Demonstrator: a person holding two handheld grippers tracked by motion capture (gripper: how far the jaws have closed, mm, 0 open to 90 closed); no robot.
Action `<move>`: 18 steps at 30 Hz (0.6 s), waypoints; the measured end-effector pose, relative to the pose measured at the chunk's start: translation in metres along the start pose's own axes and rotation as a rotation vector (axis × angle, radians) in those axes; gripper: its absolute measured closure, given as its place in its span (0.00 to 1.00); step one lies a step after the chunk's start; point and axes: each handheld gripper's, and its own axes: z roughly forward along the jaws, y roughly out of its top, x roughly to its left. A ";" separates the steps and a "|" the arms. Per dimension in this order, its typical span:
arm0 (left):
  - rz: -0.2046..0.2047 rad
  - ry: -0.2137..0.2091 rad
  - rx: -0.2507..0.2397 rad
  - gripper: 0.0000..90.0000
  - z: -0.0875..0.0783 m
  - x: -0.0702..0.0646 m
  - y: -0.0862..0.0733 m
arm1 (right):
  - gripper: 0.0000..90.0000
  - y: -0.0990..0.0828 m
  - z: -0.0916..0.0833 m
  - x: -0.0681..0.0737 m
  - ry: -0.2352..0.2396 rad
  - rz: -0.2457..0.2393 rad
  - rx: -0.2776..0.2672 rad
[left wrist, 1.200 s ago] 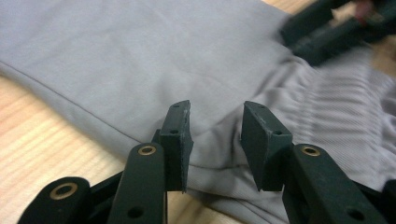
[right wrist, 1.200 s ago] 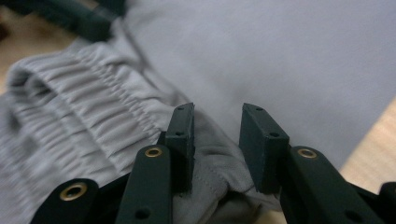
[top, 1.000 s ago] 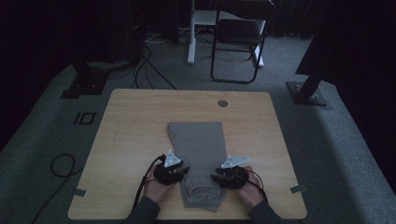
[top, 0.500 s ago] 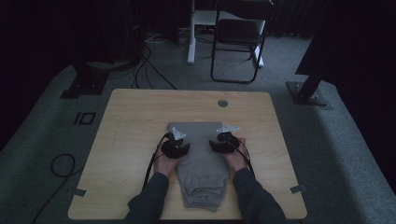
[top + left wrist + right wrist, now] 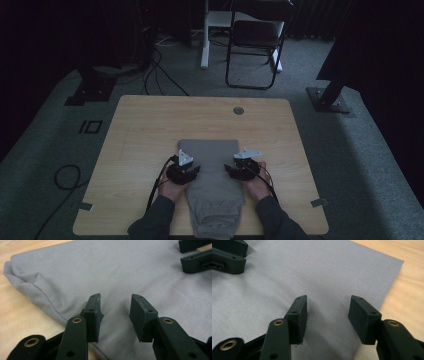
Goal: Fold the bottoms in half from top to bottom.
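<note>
— What did the high view show?

— A wooden table (image 5: 150,130) with a folded grey garment (image 5: 212,185) lying on its near half, the far fold squared off and the crumpled waistband end reaching the near edge. The person's forearms came in from the bottom. The left gripper (image 5: 184,172) sat at the garment's left edge and the right gripper (image 5: 241,170) at its right edge, level with each other. Beyond the table stood a folding chair (image 5: 255,45) on grey carpet, with cables (image 5: 65,177) trailing on the floor to the left.

— Could you tell from there how the tongs stood?

— No, they were too small and dark in that view.

— And the left gripper view?

— The left gripper (image 5: 116,311) had its jaws spread apart, with nothing between them. They stood over the grey garment (image 5: 125,272), just inside its folded edge, where a small pucker showed in the hem. Bare table (image 5: 20,315) lay to the left. The right gripper's jaws (image 5: 195,257) appeared at the upper right corner, also over the cloth.

— The right gripper view?

— Much the same, mirrored. The right gripper (image 5: 328,312) was released, jaws wide, empty, above the garment (image 5: 312,272) close to its straight edge, with the table (image 5: 409,285) beyond. The left gripper (image 5: 228,256) showed at the upper left, over the fabric.
</note>
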 end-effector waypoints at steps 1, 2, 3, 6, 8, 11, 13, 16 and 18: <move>-0.002 -0.008 0.000 0.68 -0.003 -0.002 -0.003 | 0.55 -0.004 -0.003 0.002 0.008 -0.002 -0.005; 0.001 -0.016 -0.001 0.68 -0.007 -0.004 -0.007 | 0.55 -0.007 -0.006 0.005 0.012 -0.007 -0.006; 0.006 -0.017 0.000 0.68 -0.009 -0.006 -0.009 | 0.55 -0.010 -0.010 0.009 0.019 -0.014 -0.005; 0.008 -0.018 -0.007 0.68 -0.017 -0.012 -0.017 | 0.55 -0.015 -0.016 0.015 0.023 -0.023 -0.002; 0.013 -0.013 -0.006 0.69 -0.018 -0.015 -0.018 | 0.55 -0.018 -0.019 0.019 0.028 -0.027 -0.004; 0.013 -0.014 -0.006 0.69 -0.021 -0.017 -0.020 | 0.55 -0.021 -0.021 0.021 0.030 -0.026 -0.008; 0.008 -0.015 -0.009 0.69 -0.020 -0.017 -0.020 | 0.55 -0.020 -0.021 0.021 0.028 -0.023 -0.005; 0.022 -0.005 -0.006 0.69 -0.020 -0.018 -0.020 | 0.56 -0.017 -0.021 0.021 0.032 -0.027 0.013; 0.020 -0.008 -0.005 0.68 -0.020 -0.018 -0.019 | 0.56 -0.017 -0.020 0.020 0.033 -0.026 0.016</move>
